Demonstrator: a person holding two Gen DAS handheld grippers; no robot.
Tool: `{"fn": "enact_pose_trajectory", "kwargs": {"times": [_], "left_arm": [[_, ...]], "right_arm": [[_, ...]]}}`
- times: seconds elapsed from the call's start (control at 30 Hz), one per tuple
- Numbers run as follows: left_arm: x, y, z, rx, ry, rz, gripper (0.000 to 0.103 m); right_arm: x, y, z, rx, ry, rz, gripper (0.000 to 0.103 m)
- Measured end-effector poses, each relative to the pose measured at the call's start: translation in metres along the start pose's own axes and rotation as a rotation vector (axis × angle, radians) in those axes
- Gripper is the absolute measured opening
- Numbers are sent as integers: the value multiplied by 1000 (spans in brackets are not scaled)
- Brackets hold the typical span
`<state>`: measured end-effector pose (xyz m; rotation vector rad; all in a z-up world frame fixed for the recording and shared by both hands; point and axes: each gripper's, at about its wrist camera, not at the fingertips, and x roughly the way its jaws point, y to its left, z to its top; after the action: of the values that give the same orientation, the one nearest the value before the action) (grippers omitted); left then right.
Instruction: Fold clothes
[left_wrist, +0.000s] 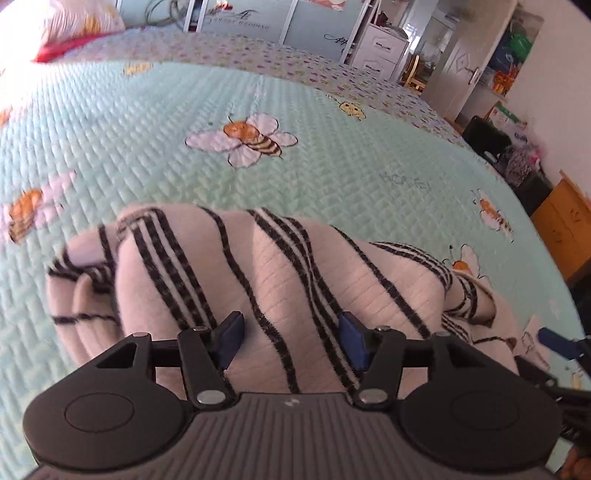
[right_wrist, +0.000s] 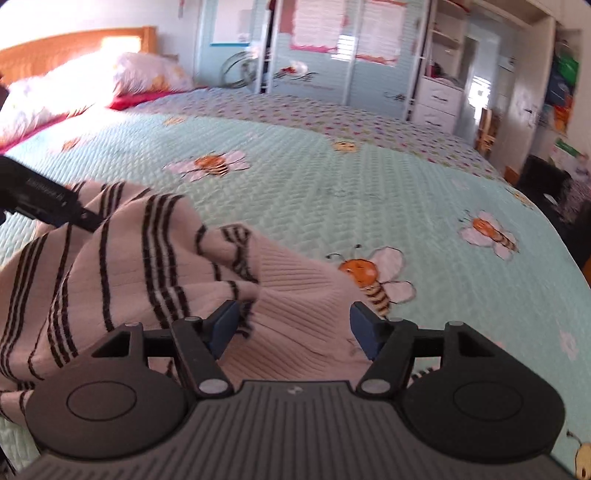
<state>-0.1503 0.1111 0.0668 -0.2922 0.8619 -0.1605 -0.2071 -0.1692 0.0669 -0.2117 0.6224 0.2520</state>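
Striped sweater (left_wrist: 258, 280) bunched on bedspread (left_wrist: 332, 177), long axis crosswise.

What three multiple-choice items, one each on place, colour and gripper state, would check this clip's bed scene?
1. Where does the striped sweater lie?
A. On the quilted bedspread
B. On the pillow
C. On the floor

2. What colour are the sweater's stripes?
A. Red
B. Black
C. Green

3. How do the left gripper and right gripper stand?
A. Both shut on cloth
B. Left shut, right open
C. Both open

Answers: 1 A, as the bunched knit rests on the mint bee-print cover, apart from the pillow; 2 B, as dark lines cross pale cream fabric; 3 C, as each wrist view shows blue pads wide apart with sweater beneath, nothing pinched.
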Motion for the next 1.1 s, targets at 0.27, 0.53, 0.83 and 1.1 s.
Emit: {"fn": "enact_pose_trajectory", "kwargs": {"times": [0.27, 0.53, 0.83, 1.1], "left_arm": [[-27, -19, -26, -37, -28, -114, 9], [-101, -18, -30, -144, -99, -319, 9], [-165, -8, -29, -161, -188, -428, 0], [-141, -18, -46, -62, -102, -348, 9]], "right_arm": [[15, 4, -2, -27, 30, -111, 68], [14, -9, -10, 32, 31, -179, 68], [29, 7, 3, -146, 32, -224, 5], [-21, -6, 33, -306, -195, -457, 3]]}}
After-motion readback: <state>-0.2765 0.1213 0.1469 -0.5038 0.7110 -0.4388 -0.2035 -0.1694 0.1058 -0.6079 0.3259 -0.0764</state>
